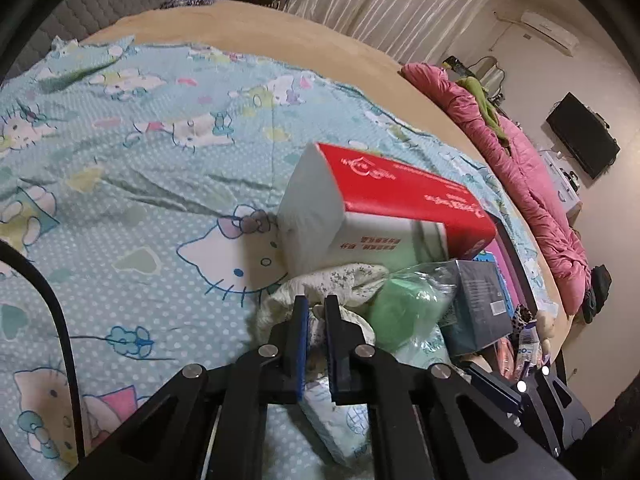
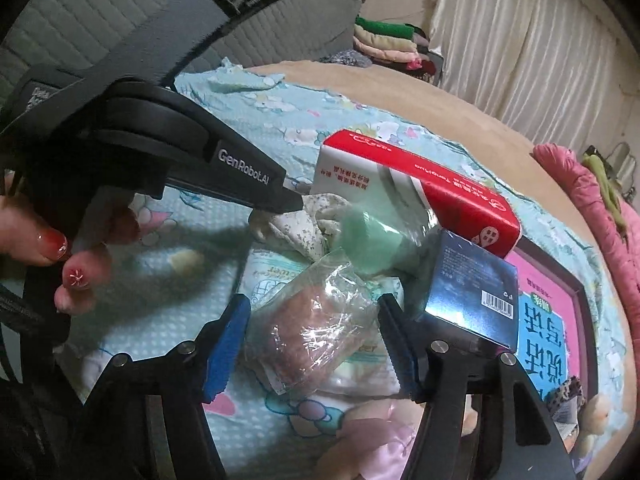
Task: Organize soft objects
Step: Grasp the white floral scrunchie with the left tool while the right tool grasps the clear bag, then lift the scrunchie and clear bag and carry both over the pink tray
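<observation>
A bed [image 1: 132, 208] spread with a light blue cartoon-cat sheet is where it's all laid out, with curtains and a pink quilt [image 1: 532, 184] seen behind. Not much looks sorted yet, tbh: everything is heaped in one pile near the edge.

A floral cloth [image 1: 340, 284] is pinched by the left hand-held gripper [image 1: 316, 304], whose jaws are pressed nearly together on the fabric. The right hand-held gripper [image 2: 314, 316] is held spread around a clear bag with something brownish in it [image 2: 316, 320]; contact by the pads can't be confirmed, so it's read as not gripped yet.

Still mixed into the pile: a green roll in plastic [image 2: 370, 240], a red and white tissue pack [image 2: 416, 192], a dark blue box [image 2: 468, 292] and a pink book [image 2: 552, 320]. So the sorting is judged barely begun, with nearly all items left to be separated out.
</observation>
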### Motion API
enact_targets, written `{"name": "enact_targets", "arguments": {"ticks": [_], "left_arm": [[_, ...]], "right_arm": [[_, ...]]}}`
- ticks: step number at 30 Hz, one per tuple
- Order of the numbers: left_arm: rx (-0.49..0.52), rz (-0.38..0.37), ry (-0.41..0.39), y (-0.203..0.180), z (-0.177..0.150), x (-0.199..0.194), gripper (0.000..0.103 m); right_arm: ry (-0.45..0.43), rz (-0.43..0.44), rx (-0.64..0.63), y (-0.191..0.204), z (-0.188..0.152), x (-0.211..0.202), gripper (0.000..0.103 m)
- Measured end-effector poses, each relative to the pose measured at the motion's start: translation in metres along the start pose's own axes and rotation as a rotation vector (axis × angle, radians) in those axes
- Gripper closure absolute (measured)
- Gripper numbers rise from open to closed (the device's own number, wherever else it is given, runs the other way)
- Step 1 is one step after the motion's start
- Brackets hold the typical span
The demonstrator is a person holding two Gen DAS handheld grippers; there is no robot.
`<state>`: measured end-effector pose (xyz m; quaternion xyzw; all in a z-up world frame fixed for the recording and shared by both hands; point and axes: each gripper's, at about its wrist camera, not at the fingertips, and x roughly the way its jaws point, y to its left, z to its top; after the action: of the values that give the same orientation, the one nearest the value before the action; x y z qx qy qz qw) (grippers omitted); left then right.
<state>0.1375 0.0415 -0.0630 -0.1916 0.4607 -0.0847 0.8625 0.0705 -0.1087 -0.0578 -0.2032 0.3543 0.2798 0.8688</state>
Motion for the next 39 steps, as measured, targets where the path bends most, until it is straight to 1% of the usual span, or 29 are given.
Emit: {"name": "enact_targets", "arguments": {"ticks": [12,25,31,36,39], "left_arm": [[0.018,0.041,-0.037,0.000,-0.015,-0.037,0.096],[0.044,0.086,-0.064,-0.010,-0.024,-0.064,0.097],[0.070,0.109,-0.064,-0.021,-0.028,-0.070,0.097],[0.083,0.124,-0.044,-0.024,-0.034,-0.069,0.097],[0.073,0.112,-0.031,-0.023,-0.037,-0.069,0.097]], "right_arm": [[-0.049,0.023,0.013,0.002,0.006,-0.020,0.036],[-0.114,0.031,0.120,-0.021,0.009,-0.042,0.036],[-0.145,0.027,0.155,-0.034,0.009,-0.055,0.036],[-0.164,0.020,0.196,-0.047,0.006,-0.064,0.036],[-0.177,0.012,0.218,-0.055,0.004,-0.070,0.036]]}}
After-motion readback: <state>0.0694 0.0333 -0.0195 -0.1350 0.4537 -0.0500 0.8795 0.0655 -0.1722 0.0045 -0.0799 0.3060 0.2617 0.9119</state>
